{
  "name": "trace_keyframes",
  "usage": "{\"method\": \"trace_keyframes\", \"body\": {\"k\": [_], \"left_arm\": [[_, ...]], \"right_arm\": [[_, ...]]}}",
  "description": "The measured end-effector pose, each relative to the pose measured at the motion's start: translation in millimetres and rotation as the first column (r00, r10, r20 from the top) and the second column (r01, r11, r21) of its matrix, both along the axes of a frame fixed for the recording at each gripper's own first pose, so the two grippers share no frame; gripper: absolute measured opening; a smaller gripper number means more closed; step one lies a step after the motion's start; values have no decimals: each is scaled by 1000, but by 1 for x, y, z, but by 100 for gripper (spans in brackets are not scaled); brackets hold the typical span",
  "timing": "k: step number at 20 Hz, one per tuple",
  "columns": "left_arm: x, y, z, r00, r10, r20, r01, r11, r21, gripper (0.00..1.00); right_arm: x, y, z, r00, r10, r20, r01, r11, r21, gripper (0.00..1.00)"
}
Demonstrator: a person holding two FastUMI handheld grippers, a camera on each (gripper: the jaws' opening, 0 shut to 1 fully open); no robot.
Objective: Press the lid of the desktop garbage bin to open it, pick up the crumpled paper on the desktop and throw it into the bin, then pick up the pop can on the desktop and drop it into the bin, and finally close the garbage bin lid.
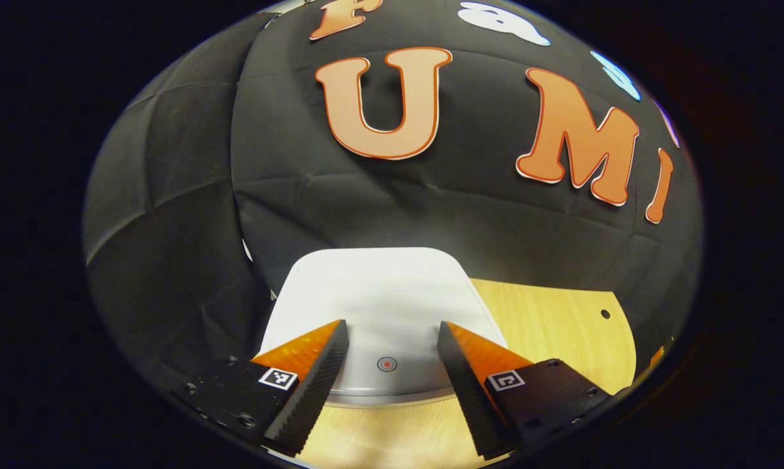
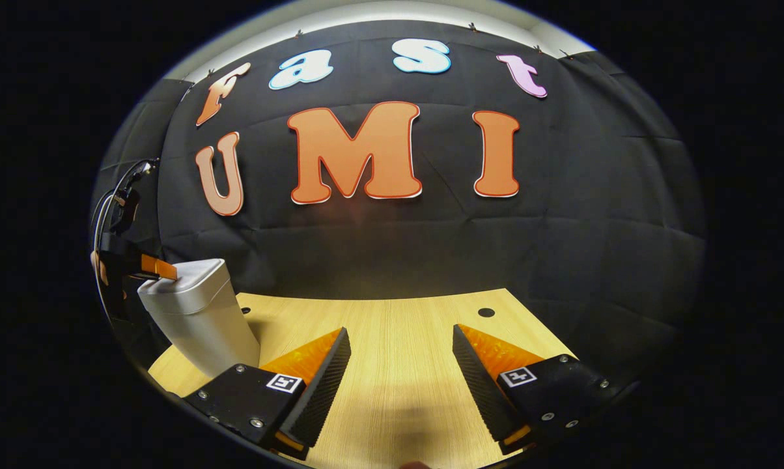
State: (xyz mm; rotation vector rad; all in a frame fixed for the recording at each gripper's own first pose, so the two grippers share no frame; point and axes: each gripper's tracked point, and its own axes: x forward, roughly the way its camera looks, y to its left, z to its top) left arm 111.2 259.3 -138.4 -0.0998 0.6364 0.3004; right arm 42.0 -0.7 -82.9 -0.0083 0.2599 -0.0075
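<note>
The white desktop bin's flat lid (image 1: pixel 379 293) lies shut just ahead of my left gripper (image 1: pixel 392 332). A small round press mark (image 1: pixel 387 364) sits on the lid's near edge, between the fingers. That gripper is open and hovers just over the lid's front. In the right gripper view the bin (image 2: pixel 196 312) stands at the far left of the wooden table (image 2: pixel 398 339), with the left gripper (image 2: pixel 154 267) resting over its lid. My right gripper (image 2: pixel 398 339) is open above bare table with nothing between its fingers.
The booth's black cloth wall closes the table's far side and both flanks. Two small round holes (image 2: pixel 486 312) (image 1: pixel 605 314) mark the wooden top near its back right corner. A dark cable (image 2: pixel 115 195) hangs by the left gripper.
</note>
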Motion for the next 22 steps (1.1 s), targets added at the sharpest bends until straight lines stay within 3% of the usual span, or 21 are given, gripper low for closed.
{"method": "trace_keyframes", "body": {"k": [6, 12, 15, 18, 22], "left_arm": [[-2, -5, 2, 1000, -6, -22, 7, 999, 42, 90], [-3, -18, 34, 994, 29, 105, -32, 999, 23, 89], [-10, -33, 64, 977, 14, 211, -26, 998, 57, 89], [-18, -56, 99, 939, -7, 343, -23, 996, 83, 89], [-34, -88, 107, 915, -53, 401, 18, 996, 92, 90]], "right_arm": [[-1, 0, 3, 1000, 4, 10, -4, 1000, 23, 94], [-7, -6, 21, 999, 7, 33, -7, 1000, 20, 94], [-6, -6, 29, 999, 12, 44, -13, 1000, 14, 94], [-5, -5, 35, 998, 22, 56, -22, 1000, 10, 94], [-2, -2, 42, 997, 32, 66, -33, 999, 12, 94]]}}
